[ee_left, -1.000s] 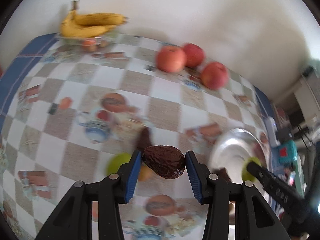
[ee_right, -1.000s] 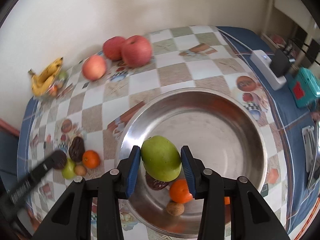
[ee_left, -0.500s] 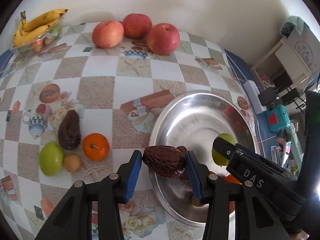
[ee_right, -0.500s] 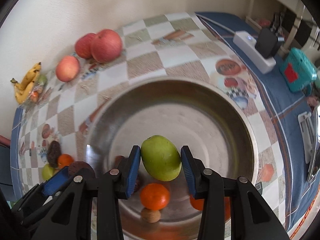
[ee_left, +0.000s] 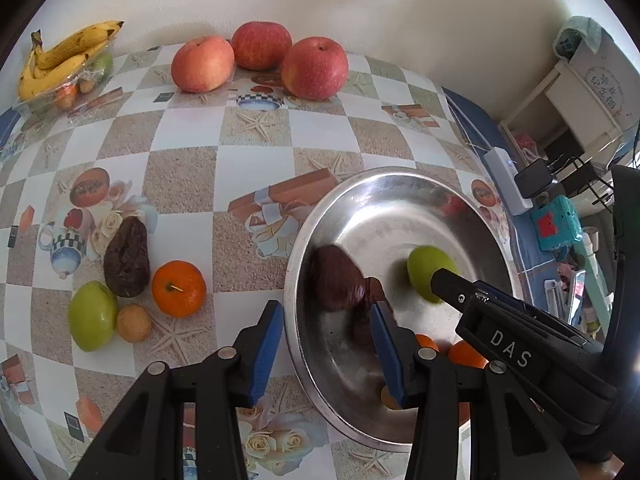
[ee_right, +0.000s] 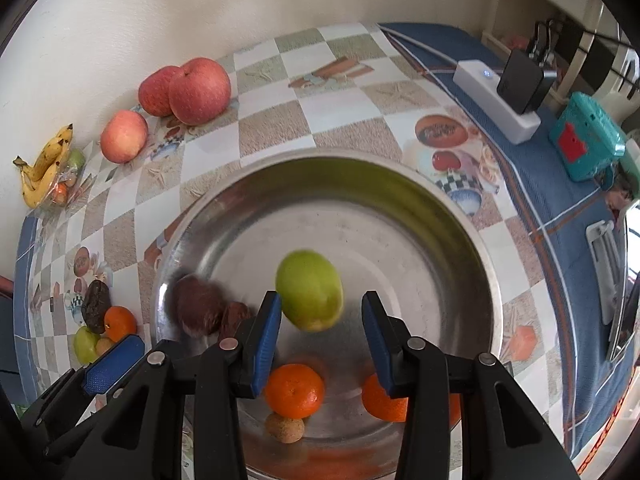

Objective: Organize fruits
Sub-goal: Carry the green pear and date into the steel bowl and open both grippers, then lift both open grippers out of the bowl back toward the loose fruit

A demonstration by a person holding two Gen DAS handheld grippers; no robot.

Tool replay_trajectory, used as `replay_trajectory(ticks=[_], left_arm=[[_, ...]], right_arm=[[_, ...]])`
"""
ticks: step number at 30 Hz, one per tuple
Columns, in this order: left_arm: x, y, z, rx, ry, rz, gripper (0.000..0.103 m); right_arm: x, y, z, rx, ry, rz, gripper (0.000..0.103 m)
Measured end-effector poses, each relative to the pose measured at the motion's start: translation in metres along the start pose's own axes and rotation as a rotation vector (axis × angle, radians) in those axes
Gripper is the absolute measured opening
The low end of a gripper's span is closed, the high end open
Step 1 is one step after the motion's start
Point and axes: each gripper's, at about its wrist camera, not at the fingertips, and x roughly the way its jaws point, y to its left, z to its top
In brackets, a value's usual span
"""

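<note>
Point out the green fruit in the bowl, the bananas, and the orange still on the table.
green fruit (ee_right: 309, 289), right wrist view, middle of its skin.
bananas (ee_left: 66, 58), left wrist view, middle of the bunch.
orange (ee_left: 179, 288), left wrist view, near its stem.

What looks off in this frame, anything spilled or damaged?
No spill or damage visible. Two fruits are motion-blurred in the steel bowl: a green fruit ahead of the right gripper and a dark wrinkled fruit ahead of the left gripper. Both jaws stand open and empty, so these look freshly released.
</note>
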Motion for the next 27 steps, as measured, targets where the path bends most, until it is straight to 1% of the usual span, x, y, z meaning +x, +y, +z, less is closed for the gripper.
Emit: replay_trajectory(ticks=[5,9,15,18,23,27], left_arm=[[-0.005,0.005,0.0,-0.016,0.002,0.018,0.049],[-0.011,0.022,-0.001,-0.066,0.005,0.02,0.05],[-0.03,0.065,0.003,-0.17,-0.043,0.095,0.049],[-0.039,0.088,0.004,-0.222,-0.066,0.114,0.049],[-0.056,0.125,0.005,-0.309,-0.111,0.17,0.049],[-0.065,0.145,0.004,-0.348,-0.134,0.224,0.049]], right_arm=[[-0.011,0.009,-0.001,-0.027,-0.022,0.004,0.044],[-0.022,0.025,-0.001,-0.058,-0.034,0.018,0.044],[-0.039,0.054,0.003,-0.093,-0.055,0.041,0.044],[-0.045,0.065,0.006,-0.087,-0.065,0.057,0.044],[-0.046,0.091,0.005,-0.116,-0.07,0.083,0.043],[-0.041,0.104,0.0,-0.148,-0.069,0.097,0.043]])
